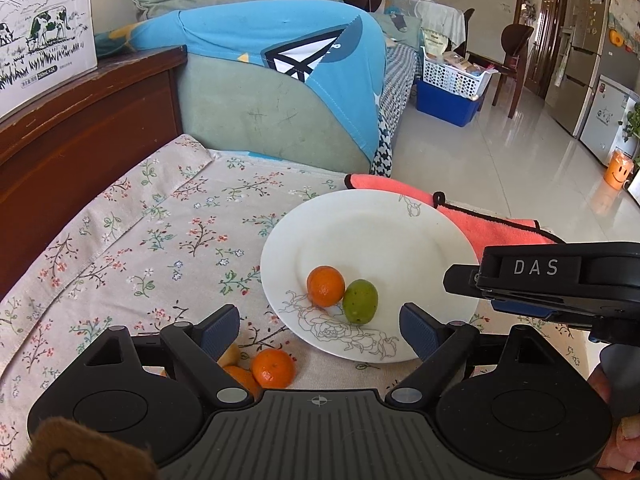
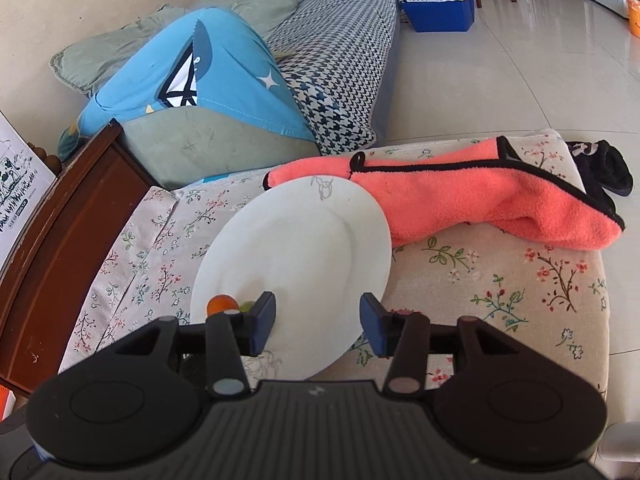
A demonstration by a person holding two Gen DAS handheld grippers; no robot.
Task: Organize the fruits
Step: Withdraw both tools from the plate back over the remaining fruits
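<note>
Now I am watching a smooth, round white plate (image 1: 372, 220) with line-drawn flowers sitting ahead of my left gripper (image 1: 320, 330) on the floral tablecloth (image 1: 160, 232). A glossy mandarin (image 1: 325, 285) and an oval green fruit (image 1: 360, 301) are touching on it; another mandarin (image 1: 273, 368) is lying below the left finger. Both jaws are standing wide, holding nothing. My right gripper (image 2: 318, 324) is hovering partly open and empty over the plate's near rim, with a fluffy coral towel (image 2: 480, 204) beyond.

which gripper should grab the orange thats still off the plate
Left. The loose orange lies on the tablecloth just below the open left hand-held gripper, beside its left finger. The right hand-held gripper, also open and empty, hovers over the plate, farther from that fruit.
</note>
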